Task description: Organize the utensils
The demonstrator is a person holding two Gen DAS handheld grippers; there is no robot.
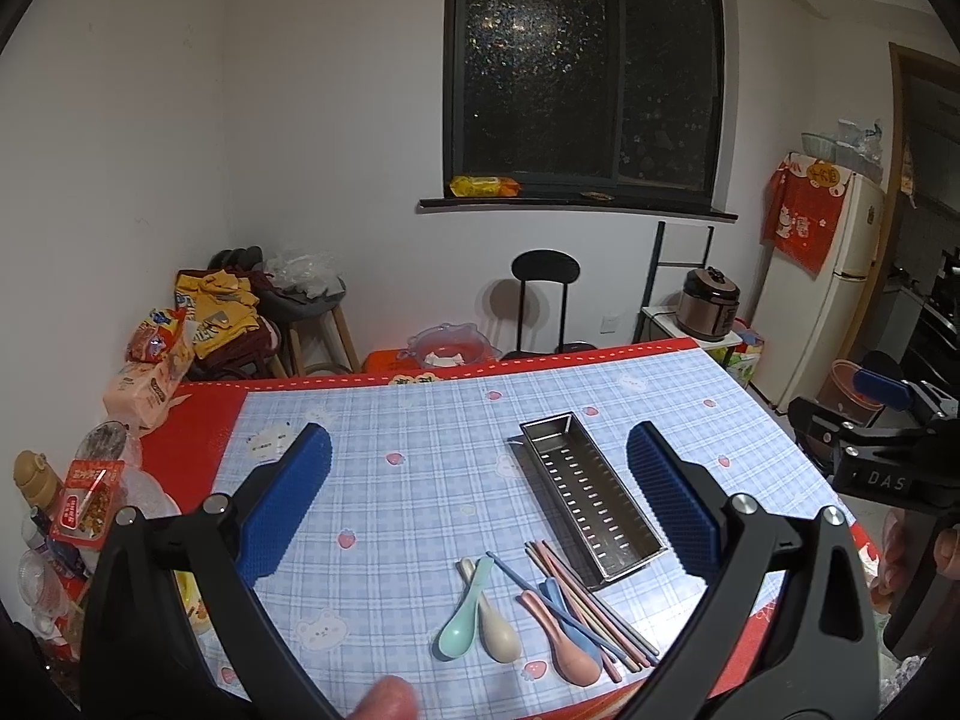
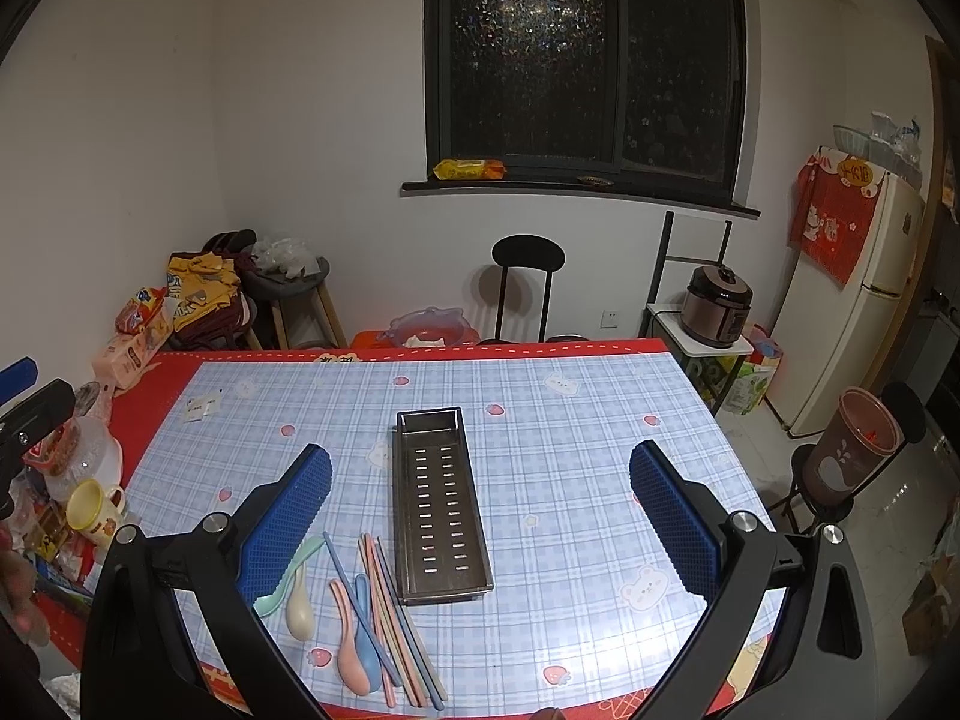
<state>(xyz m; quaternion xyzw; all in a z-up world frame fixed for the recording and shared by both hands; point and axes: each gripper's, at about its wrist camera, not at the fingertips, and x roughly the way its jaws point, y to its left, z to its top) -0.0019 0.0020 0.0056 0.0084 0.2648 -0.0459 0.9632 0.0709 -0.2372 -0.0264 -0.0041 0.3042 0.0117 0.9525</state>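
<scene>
Left and right wrist views, utensils not yet sorted. The left claw (image 1: 480, 516) was spread wide and held nothing; the right claw (image 2: 480, 516) was likewise spread wide and empty. Both hung above the bench (image 2: 600, 420), which was covered by a blue plaid cloth with a red border.

The perforated steel tray (image 2: 441, 504) lay empty at the centre of the right view, its long axis running up the frame. The utensils lay loose just left of its lower end. The teal spoon (image 1: 465, 624) and the cream spoon (image 1: 495, 624) were crossed, one handle over the other. The pink spoon (image 1: 567, 651) and the blue spoon (image 1: 551, 591) overlapped the bundle of pastel chopsticks (image 1: 591, 606), whose upper ends reached almost to the tray's corner; whether they touched it could not be told.

Probable hazards:
- Because the pieces overlapped, a claw closing on one spoon would probably drag or flick its neighbour.
- The chopsticks were thin and lay flat, so the broad blue pads might slide over them or lift only some.
- The lower ends of the chopsticks lay near the bench's lower edge, so a push could send them off.
- The light tray could shift if struck during placement.
</scene>
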